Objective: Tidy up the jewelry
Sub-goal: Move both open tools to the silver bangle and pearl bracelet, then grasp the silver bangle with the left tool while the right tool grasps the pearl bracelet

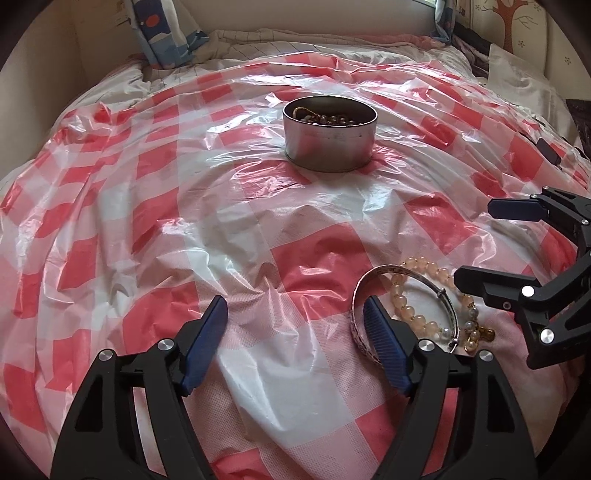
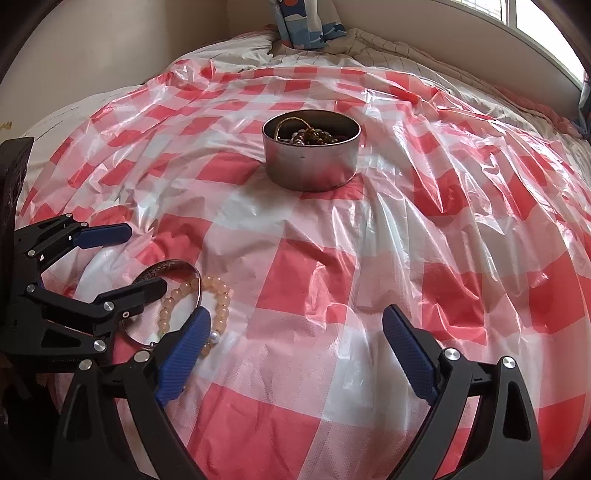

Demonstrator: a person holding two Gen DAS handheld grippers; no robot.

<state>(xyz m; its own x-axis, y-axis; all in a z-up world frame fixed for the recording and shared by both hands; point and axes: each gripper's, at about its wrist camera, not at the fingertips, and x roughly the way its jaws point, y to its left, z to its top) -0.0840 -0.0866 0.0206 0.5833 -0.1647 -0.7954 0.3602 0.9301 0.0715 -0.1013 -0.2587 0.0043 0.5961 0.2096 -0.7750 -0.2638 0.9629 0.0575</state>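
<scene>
A silver bangle (image 1: 391,268) (image 2: 173,264) and a peach beaded bracelet (image 1: 408,312) (image 2: 224,297) lie overlapping on the red-and-white checked plastic sheet (image 1: 147,221). My left gripper (image 1: 295,301) (image 2: 146,256) is open, and its right finger reaches over the bangle's left edge; nothing sits between its pads. My right gripper (image 2: 297,314) (image 1: 474,242) is open and empty, with its left finger just beside the beads. Farther back stands a round metal tin (image 1: 330,144) (image 2: 310,166) with beaded jewelry and a chain inside.
The sheet covers a soft, rumpled bed. A patterned pillow (image 1: 162,33) (image 2: 299,26) leans against the wall at the head. A window (image 2: 535,14) is at the right. A small dark object (image 1: 550,151) lies at the sheet's right edge.
</scene>
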